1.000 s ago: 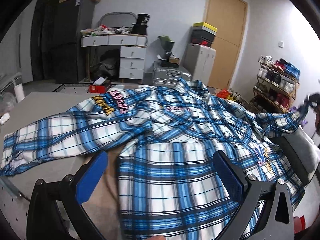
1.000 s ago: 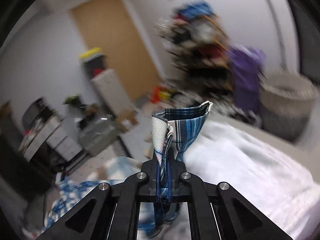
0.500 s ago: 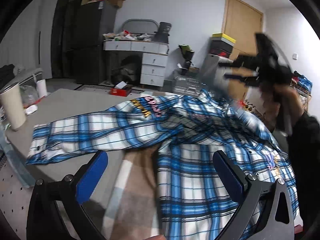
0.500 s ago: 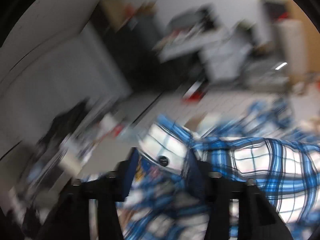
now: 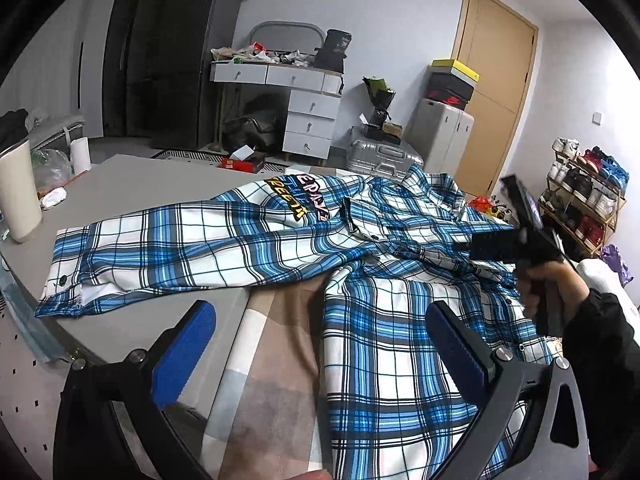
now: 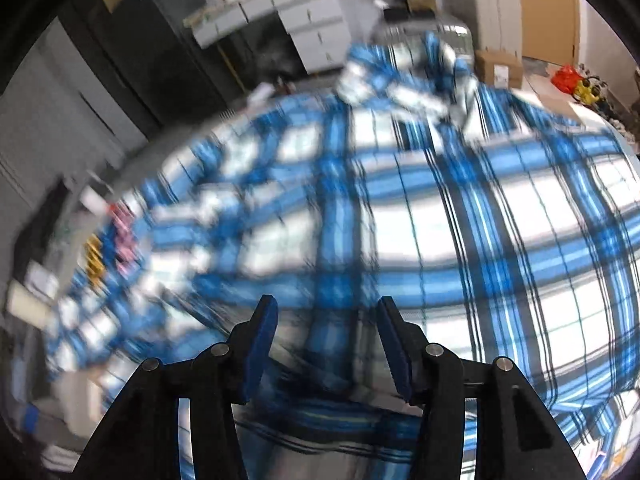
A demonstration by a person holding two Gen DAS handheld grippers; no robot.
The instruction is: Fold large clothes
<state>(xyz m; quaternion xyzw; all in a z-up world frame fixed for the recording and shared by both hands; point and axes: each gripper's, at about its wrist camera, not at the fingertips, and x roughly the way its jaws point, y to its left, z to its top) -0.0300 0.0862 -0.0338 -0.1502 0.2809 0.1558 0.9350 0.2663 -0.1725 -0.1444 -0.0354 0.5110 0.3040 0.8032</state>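
Note:
A large blue and white plaid shirt (image 5: 384, 248) lies spread face up on the table, its left sleeve (image 5: 168, 256) stretched out to the left. My left gripper (image 5: 316, 344) is open and empty, hovering over the shirt's lower edge. My right gripper (image 6: 324, 332) is open and empty, just above the shirt body (image 6: 460, 208); it also shows in the left wrist view (image 5: 508, 240), held in a hand over the shirt's right side. The right wrist view is blurred by motion.
A grey table (image 5: 132, 184) carries a white cup (image 5: 18, 196) and a paper roll (image 5: 80, 156) at its left edge. A beige checked cloth (image 5: 276, 380) lies under the shirt. Drawers, a suitcase and a shoe rack (image 5: 580, 196) stand beyond.
My right gripper swung the right sleeve across onto the shirt body, let it go and opened. My left gripper stayed open and shifted slightly left.

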